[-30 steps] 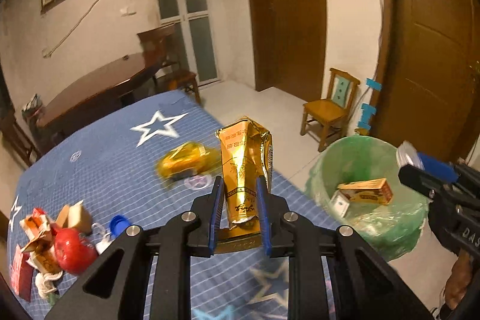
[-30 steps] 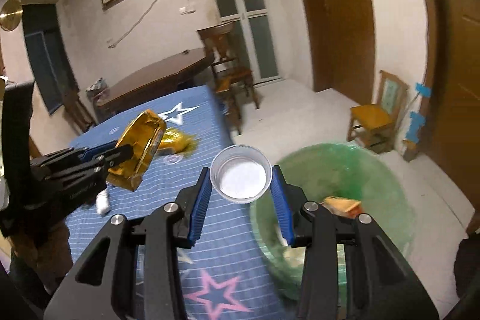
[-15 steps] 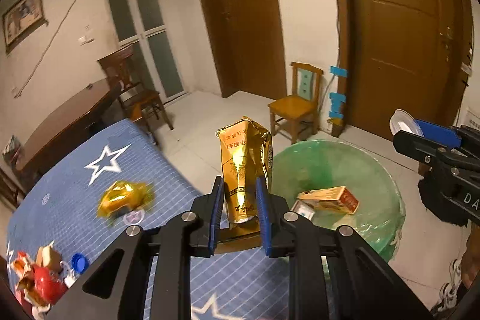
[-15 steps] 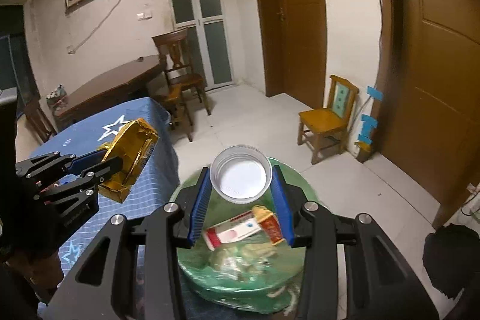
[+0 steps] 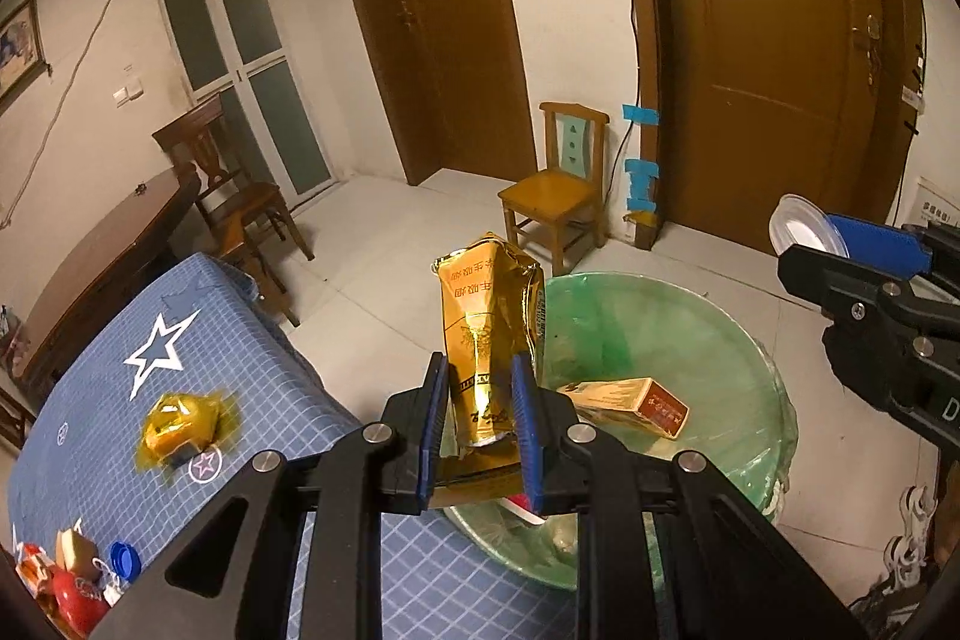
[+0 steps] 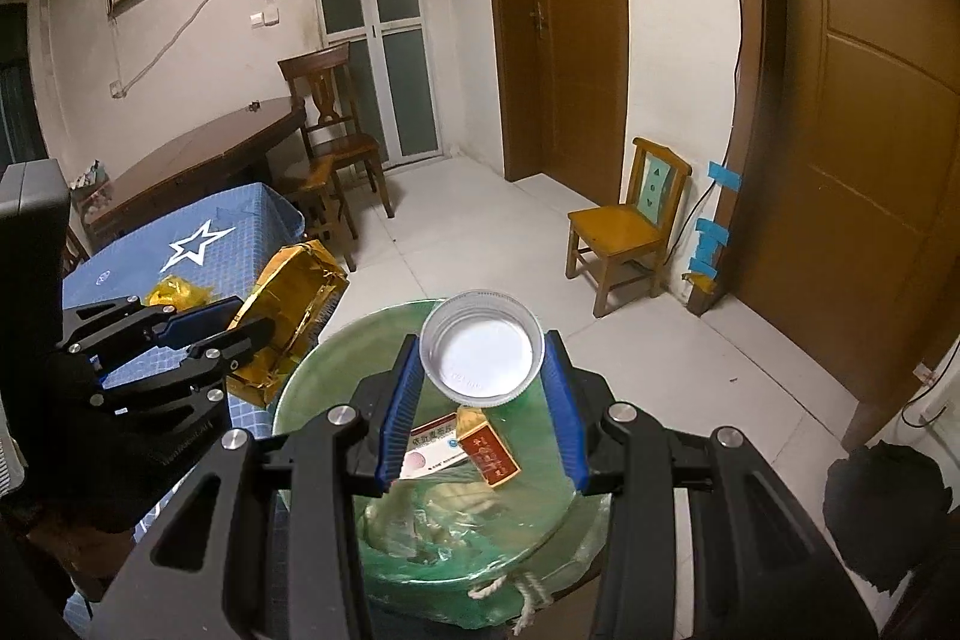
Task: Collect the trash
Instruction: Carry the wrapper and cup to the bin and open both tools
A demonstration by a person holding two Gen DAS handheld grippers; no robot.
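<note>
- Gold foil packet [image 5: 487, 334] pinched upright between blue pads of left gripper [image 5: 478, 421], at near rim of green-lined trash bin [image 5: 708, 334].
- White plastic lid [image 6: 482, 347] clamped in right gripper [image 6: 480, 400], hovering over bin opening.
- Inside bin: red-and-tan carton [image 5: 630, 403].
- On blue star tablecloth [image 5: 180, 370]: crumpled gold wrapper [image 5: 180, 424], more litter [image 5: 72, 574] at far left corner.

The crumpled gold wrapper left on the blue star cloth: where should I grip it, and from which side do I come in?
Judging by the left wrist view, come straight down from above and pinch the raised, puffed middle of the gold wrapper. Its edges lie thin and flat against the blue cloth, so a sideways approach would likely slide under nothing. Both grippers are full now, so unload into the green bin first.
</note>
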